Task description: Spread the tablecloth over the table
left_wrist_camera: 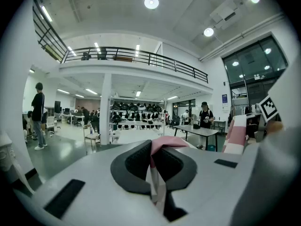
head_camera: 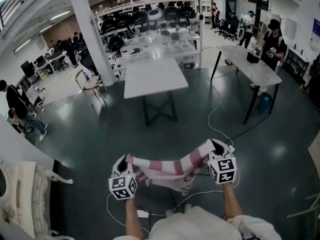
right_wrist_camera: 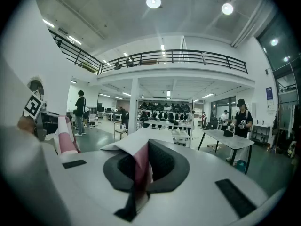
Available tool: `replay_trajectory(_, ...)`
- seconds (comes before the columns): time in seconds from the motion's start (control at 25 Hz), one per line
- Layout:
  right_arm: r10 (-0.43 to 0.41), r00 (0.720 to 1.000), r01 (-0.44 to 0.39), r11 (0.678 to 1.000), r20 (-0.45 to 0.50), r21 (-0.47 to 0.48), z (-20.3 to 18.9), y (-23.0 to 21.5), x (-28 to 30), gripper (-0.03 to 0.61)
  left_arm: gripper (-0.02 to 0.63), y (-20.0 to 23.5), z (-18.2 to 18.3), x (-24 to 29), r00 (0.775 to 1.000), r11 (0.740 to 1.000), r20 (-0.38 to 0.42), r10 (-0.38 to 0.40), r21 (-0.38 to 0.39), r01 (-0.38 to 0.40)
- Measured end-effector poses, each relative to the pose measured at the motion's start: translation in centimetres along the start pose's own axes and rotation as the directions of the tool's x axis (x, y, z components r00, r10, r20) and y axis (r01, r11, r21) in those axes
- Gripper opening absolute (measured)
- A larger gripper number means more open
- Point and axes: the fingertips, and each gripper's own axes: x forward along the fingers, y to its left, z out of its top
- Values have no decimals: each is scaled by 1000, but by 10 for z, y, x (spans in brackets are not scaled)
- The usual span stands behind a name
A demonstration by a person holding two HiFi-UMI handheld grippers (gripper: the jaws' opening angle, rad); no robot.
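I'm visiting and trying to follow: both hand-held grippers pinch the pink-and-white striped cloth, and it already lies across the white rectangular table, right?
Not quite. The left hand-held gripper and the right hand-held gripper do pinch the pink-and-white striped cloth, but it hangs in the air between them, well short of the white rectangular table, as the head view shows.

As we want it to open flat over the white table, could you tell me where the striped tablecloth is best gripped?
By its top edge, one pinch near each end, from the person's side, as the left gripper and right gripper, both shut on it, do. The tablecloth is limp, sagging between them and bunched below, so spread holds should open it.
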Motion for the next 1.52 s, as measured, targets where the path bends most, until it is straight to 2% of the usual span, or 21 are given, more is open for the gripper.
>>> replay_trajectory(0.4,-19,1000,19,1000,9,-6,-4,-24,-13,15,31,-26,-6,3,1000,1000,-9,-13,5,13)
replay_trajectory(0.76,-4,999,4,1000,52,-5,11,-59,-14,15,31,-52,25,14,999,1000,46,0,27,-2)
replay_trajectory(1.0,19,998,-18,1000,66,-5,17,-69,1,15,31,-58,31,23,998,999,60,18,33,-20)
replay_trajectory(1.24,34,996,-33,999,79,-8,28,-74,35,15,31,-51,39,51,998,999,62,15,37,-18)
replay_trajectory(1.52,23,993,-23,1000,116,-2,48,-82,105,15,31,-15,63,114,993,999,113,13,36,-17)
